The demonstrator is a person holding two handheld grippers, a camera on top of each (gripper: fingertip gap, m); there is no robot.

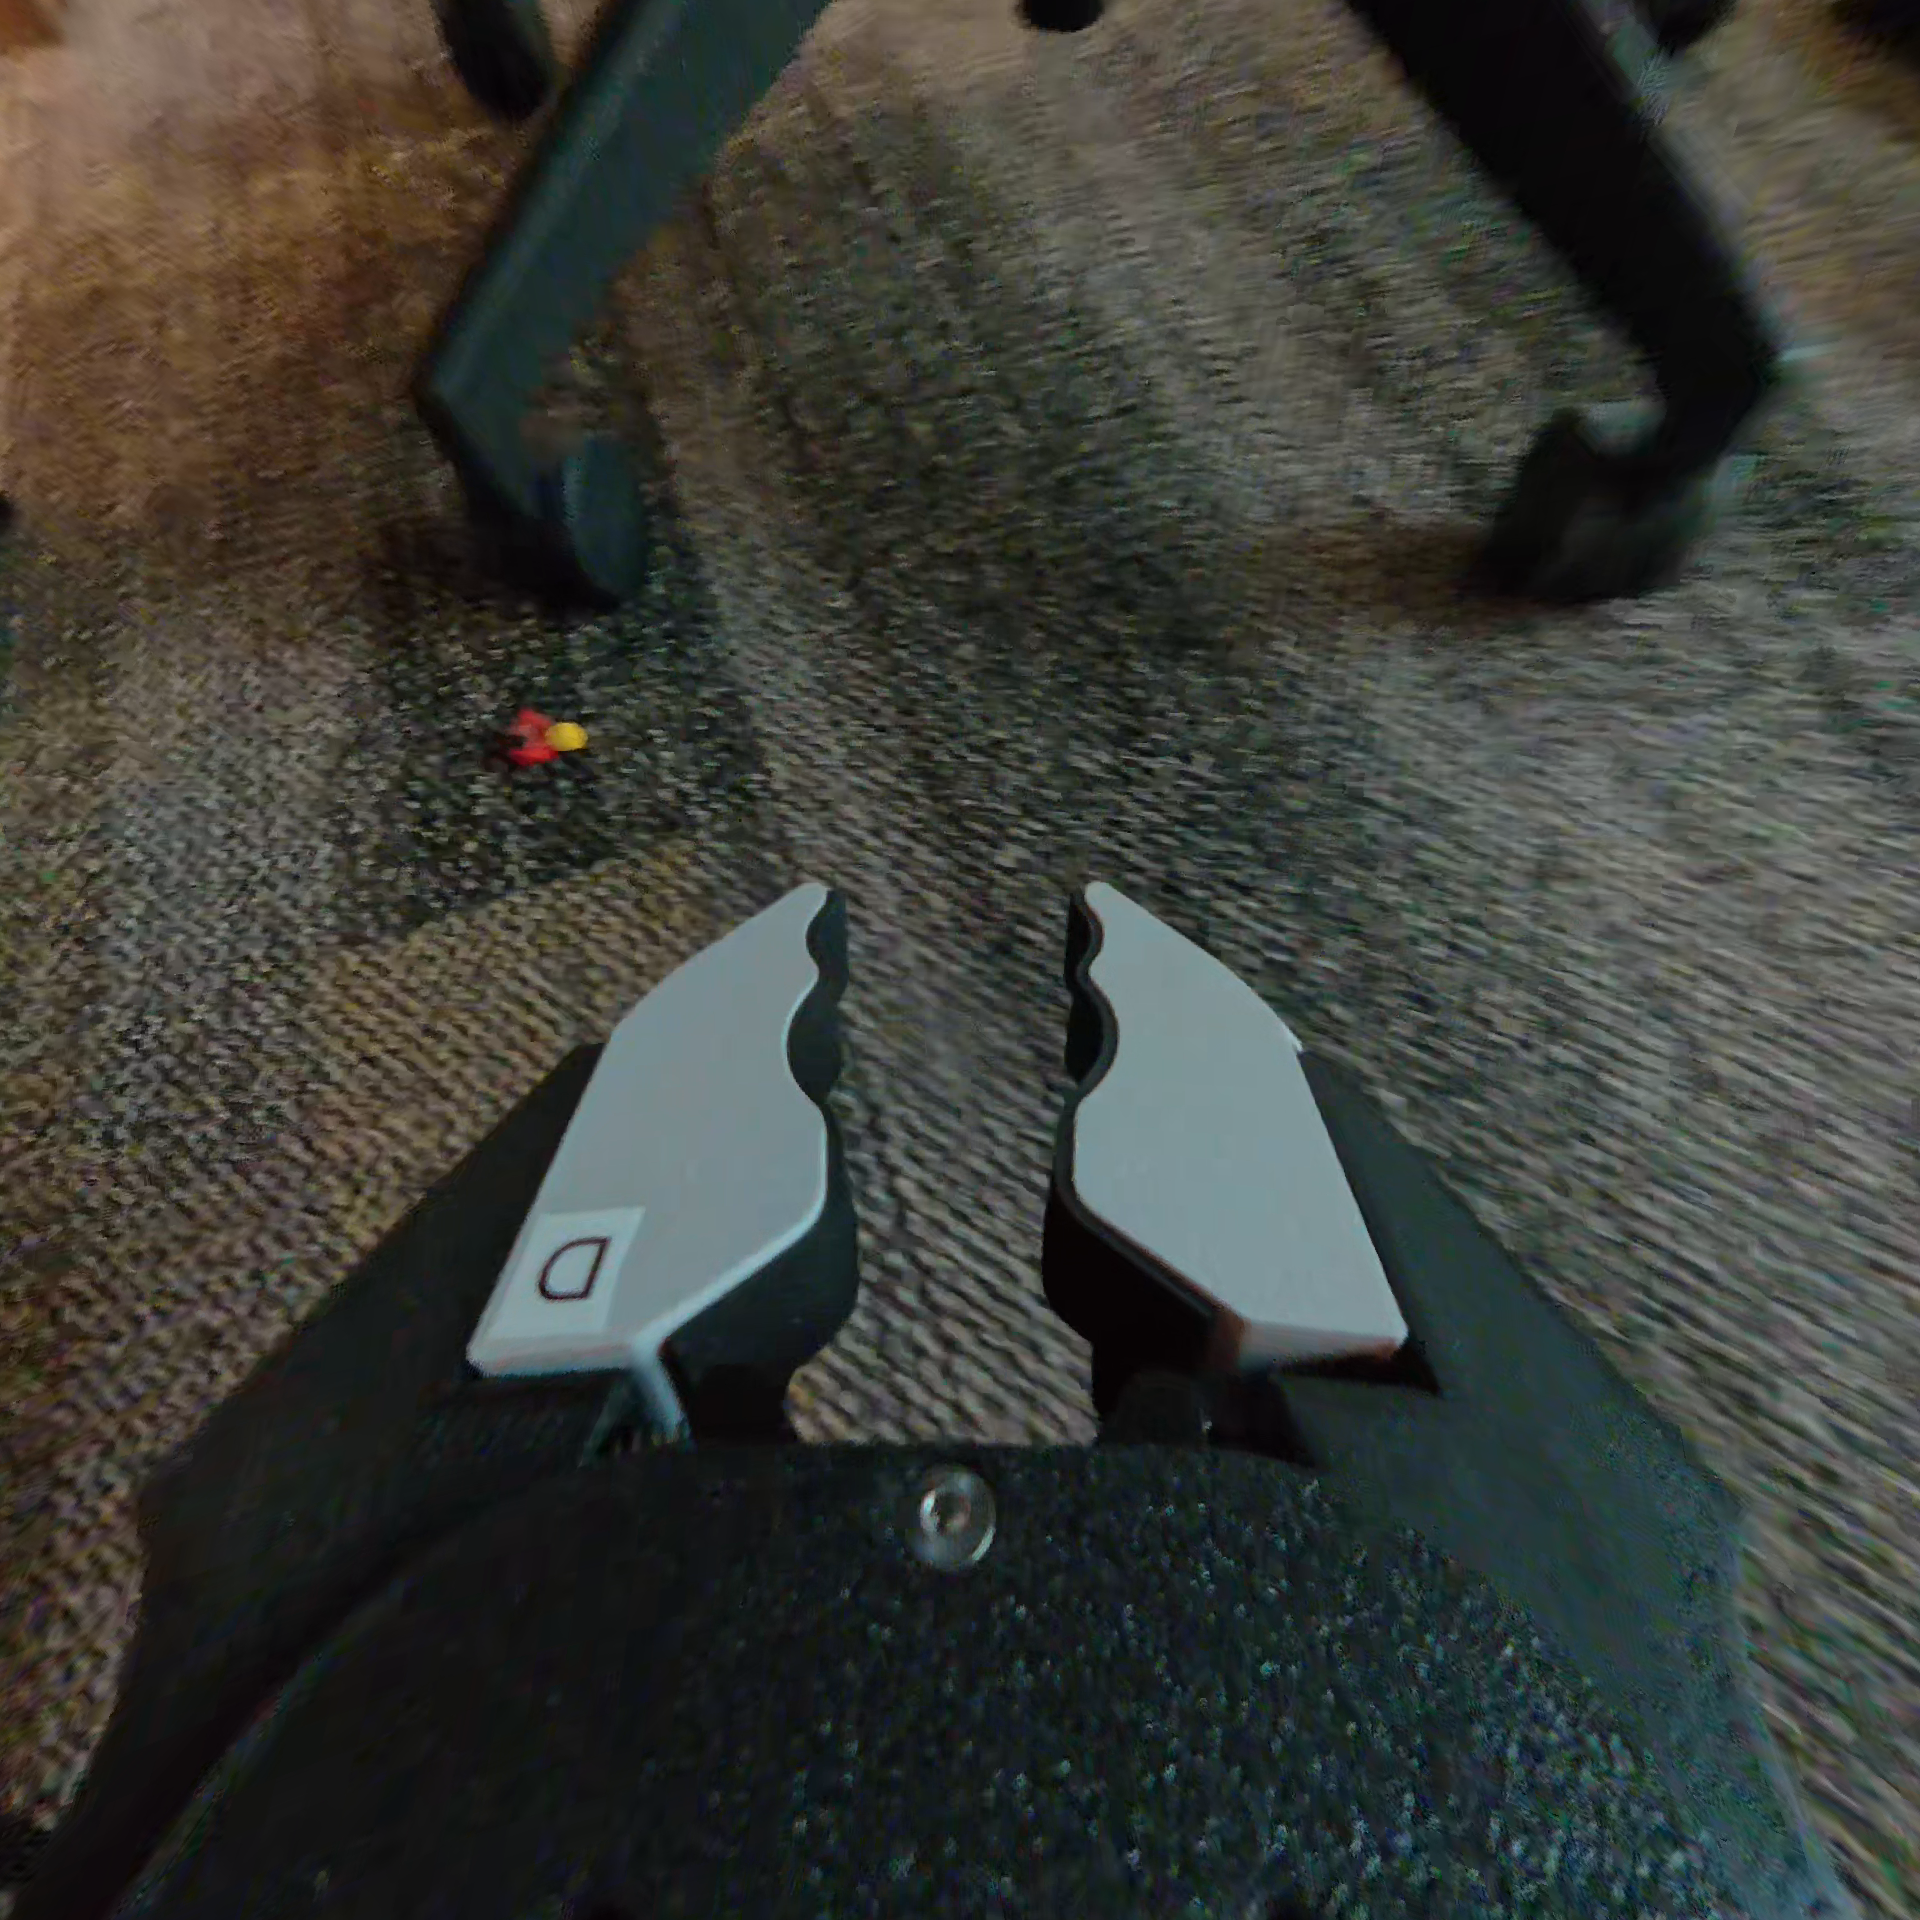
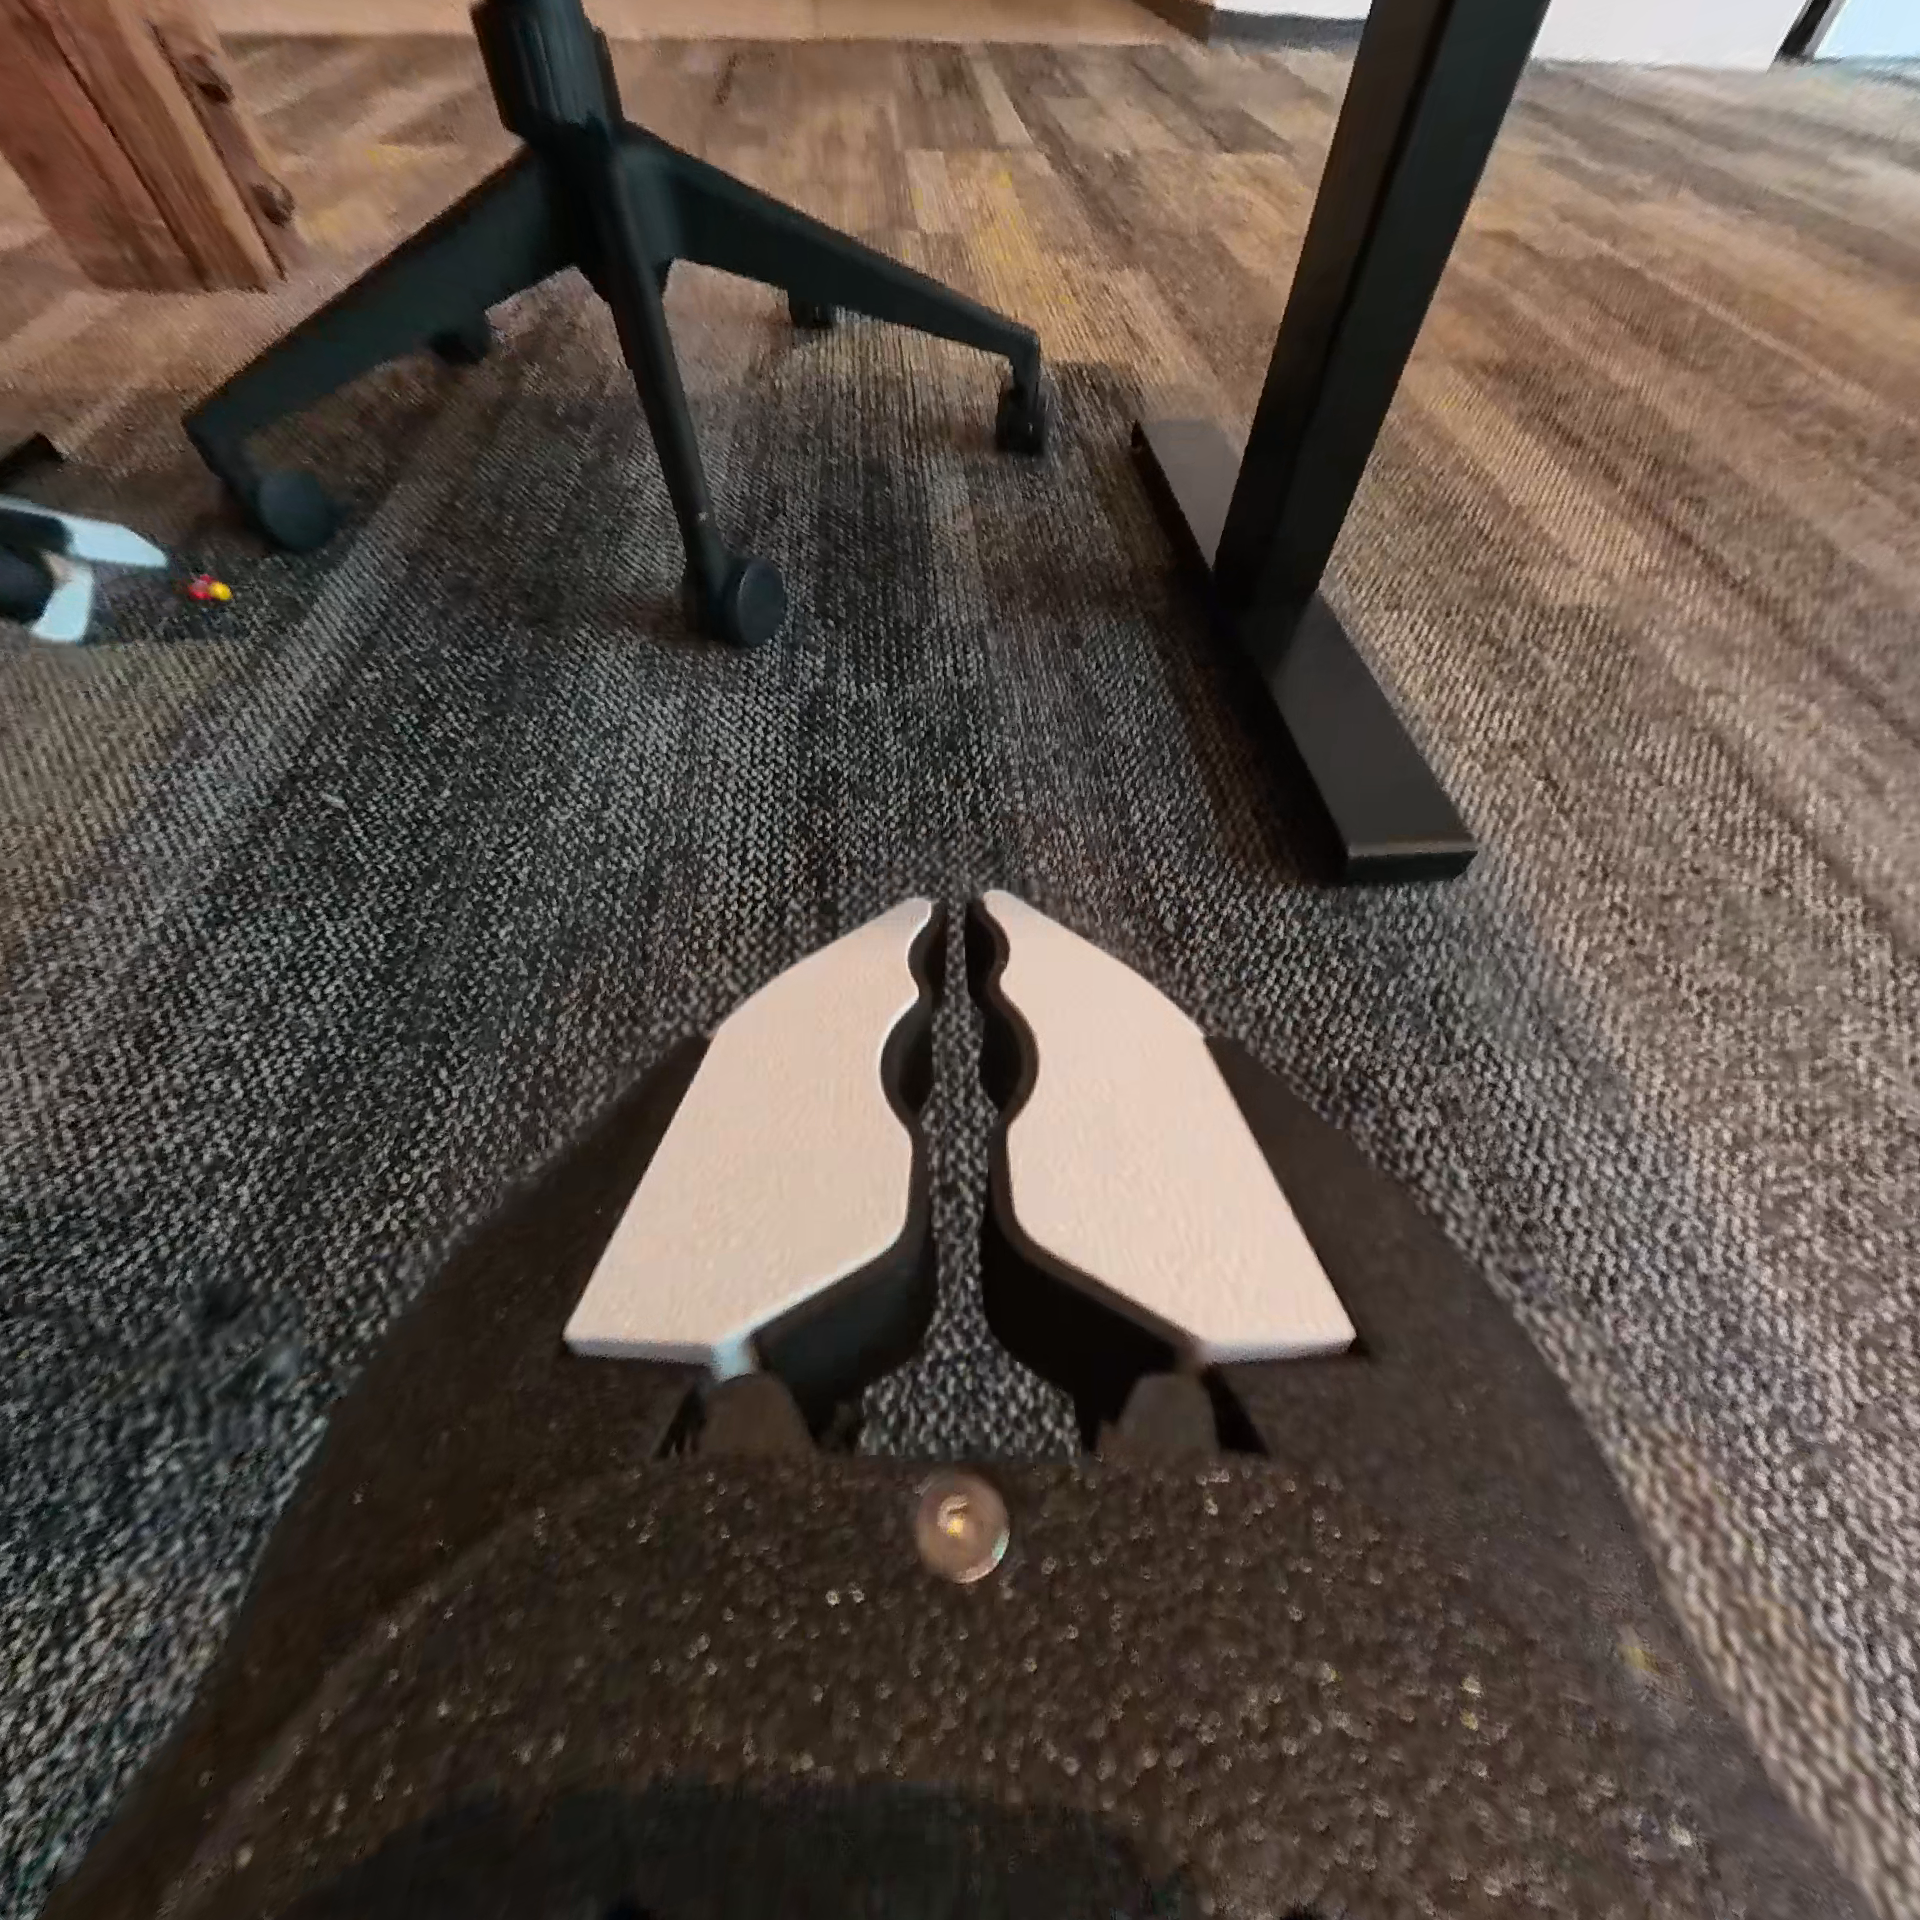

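Note:
A small red and yellow object (image 1: 543,737) lies on the grey carpet, ahead and to the left of my left gripper (image 1: 956,909). The left gripper is open and empty, its white fingers apart above the carpet. The same small object shows in the right wrist view (image 2: 210,589) at the far left, just beside the left gripper (image 2: 99,582). My right gripper (image 2: 956,909) is shut with nothing between its fingers, low over the carpet and far from the object.
A black office chair base (image 2: 623,260) with castors (image 2: 750,605) stands just beyond the small object; its legs (image 1: 582,249) frame the left wrist view. A black desk leg and foot (image 2: 1340,665) stand to the right. A wooden cabinet (image 2: 125,135) is at the far left. About 55 centimetres separates my left fingertips from my right.

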